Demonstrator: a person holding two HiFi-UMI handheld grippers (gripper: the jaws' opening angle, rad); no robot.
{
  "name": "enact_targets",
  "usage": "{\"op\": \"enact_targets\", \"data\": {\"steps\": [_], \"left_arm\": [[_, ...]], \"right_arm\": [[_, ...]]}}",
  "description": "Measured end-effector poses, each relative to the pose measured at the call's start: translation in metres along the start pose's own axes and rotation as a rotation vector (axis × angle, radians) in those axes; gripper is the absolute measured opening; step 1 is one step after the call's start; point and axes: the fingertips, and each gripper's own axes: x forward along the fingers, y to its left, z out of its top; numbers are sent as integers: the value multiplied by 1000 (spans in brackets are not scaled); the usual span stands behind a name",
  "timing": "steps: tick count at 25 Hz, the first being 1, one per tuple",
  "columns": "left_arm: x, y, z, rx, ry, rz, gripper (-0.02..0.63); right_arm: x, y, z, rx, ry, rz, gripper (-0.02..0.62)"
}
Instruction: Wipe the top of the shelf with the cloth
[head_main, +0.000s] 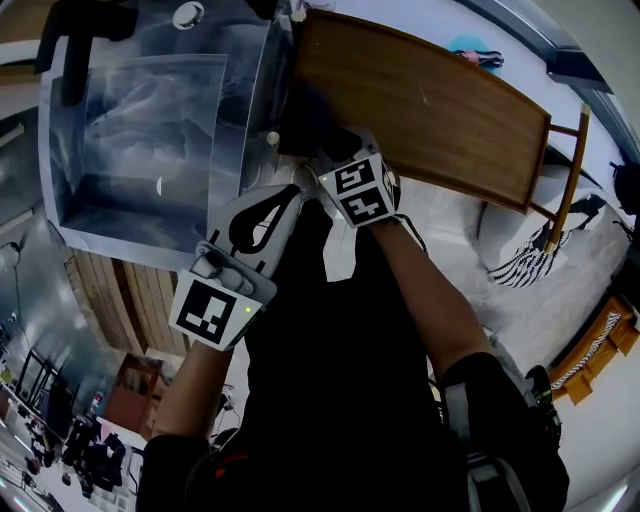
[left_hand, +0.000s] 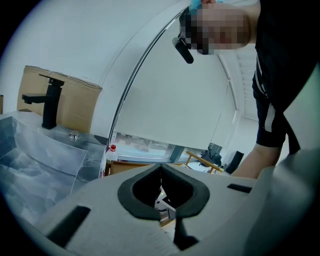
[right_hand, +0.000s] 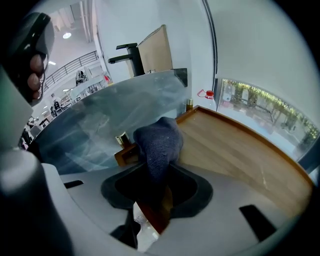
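The wooden shelf top (head_main: 440, 105) runs across the upper right of the head view, and it fills the right half of the right gripper view as the shelf top (right_hand: 240, 150). My right gripper (head_main: 330, 150) is shut on a dark blue cloth (head_main: 315, 115) at the shelf's near left end. In the right gripper view the cloth (right_hand: 160, 140) bunches up out of the right gripper (right_hand: 159, 167) and rests on the corner of the wood. My left gripper (head_main: 290, 195) hangs beside it, off the shelf. In its own view the left gripper (left_hand: 161, 169) is shut with nothing in it.
A sink (head_main: 150, 130) wrapped in clear plastic sits left of the shelf, with a black faucet (right_hand: 127, 55) and a cardboard box (left_hand: 75, 100) behind it. A wooden frame (head_main: 565, 180) and a striped bag (head_main: 525, 260) stand on the floor to the right.
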Motion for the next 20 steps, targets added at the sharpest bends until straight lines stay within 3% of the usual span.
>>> {"op": "enact_targets", "data": {"steps": [20], "left_arm": [[24, -19, 0, 26, 24, -30, 20]], "right_arm": [[-15, -25, -23, 26, 11, -23, 138]]}}
